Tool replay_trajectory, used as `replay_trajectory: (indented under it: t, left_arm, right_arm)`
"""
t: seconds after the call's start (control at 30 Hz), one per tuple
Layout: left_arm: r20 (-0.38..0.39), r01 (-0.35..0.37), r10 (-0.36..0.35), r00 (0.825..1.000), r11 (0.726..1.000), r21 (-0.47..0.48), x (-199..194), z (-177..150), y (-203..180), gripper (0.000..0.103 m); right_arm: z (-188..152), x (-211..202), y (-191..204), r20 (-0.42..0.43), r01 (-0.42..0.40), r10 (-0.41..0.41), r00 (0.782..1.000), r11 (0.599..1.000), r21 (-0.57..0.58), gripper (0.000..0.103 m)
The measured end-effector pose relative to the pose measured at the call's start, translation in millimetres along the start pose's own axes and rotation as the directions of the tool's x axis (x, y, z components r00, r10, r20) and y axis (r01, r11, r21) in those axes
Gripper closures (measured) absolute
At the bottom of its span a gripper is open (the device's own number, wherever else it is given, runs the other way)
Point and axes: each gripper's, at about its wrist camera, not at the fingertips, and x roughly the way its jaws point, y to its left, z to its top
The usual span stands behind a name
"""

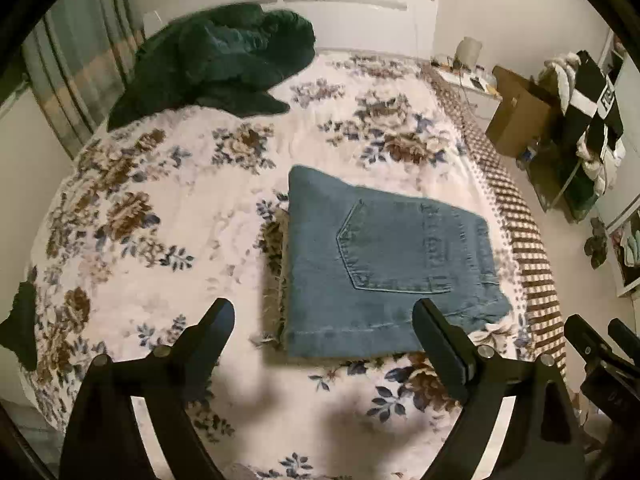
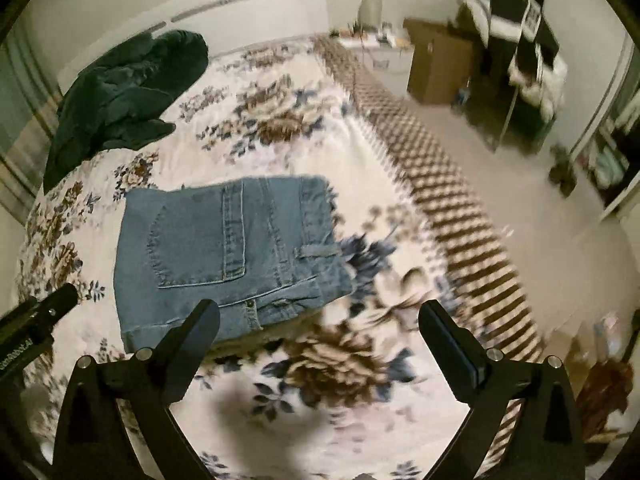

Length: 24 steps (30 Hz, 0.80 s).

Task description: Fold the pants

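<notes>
Blue denim pants (image 1: 380,264) lie folded into a compact rectangle on the floral bedspread (image 1: 160,208), back pocket facing up, frayed hem at their left edge. They also show in the right wrist view (image 2: 224,256). My left gripper (image 1: 324,320) is open and empty, raised above the near edge of the pants. My right gripper (image 2: 320,324) is open and empty, above the bed just right of the pants. The right gripper also shows at the left view's right edge (image 1: 600,344), and the left gripper at the right view's left edge (image 2: 44,308).
A dark green garment (image 1: 224,60) is heaped at the head of the bed by the white headboard (image 1: 352,4). The bed's right edge has a checked brown border (image 1: 516,216). Beyond it stand a cardboard box (image 1: 520,108) and a rack of clothes (image 1: 588,112).
</notes>
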Motion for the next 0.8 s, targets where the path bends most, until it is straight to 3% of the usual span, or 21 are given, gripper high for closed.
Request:
replay_trajectory:
  t: [0.1, 0.37, 0.8]
  left_arm:
    - [0.039, -0.001, 0.001, 0.999, 1.0, -0.005, -39.5, -5.9, -2.8, 0.006]
    - [0.14, -0.016, 0.016, 0.99, 1.0, -0.001, -139.4, -34.7, -15.1, 0.006]
    - [0.277, -0.055, 0.067, 0.958, 0.997, -0.048, -293.2, -101.1, -28.4, 0.006]
  right_arm:
    - [-3.2, -42.1, -5.1, 0.04, 0.009, -0.008, 0.999, 1.0, -0.02, 0.001]
    - [-23.0, -155.9, -17.4, 0.148, -0.054, 0.062, 0.987, 0.997, -0.059, 0.001]
    - [-88.8, -352.7, -56.9, 0.305, -0.144, 0.174, 0.936, 0.982, -0.12, 0.001]
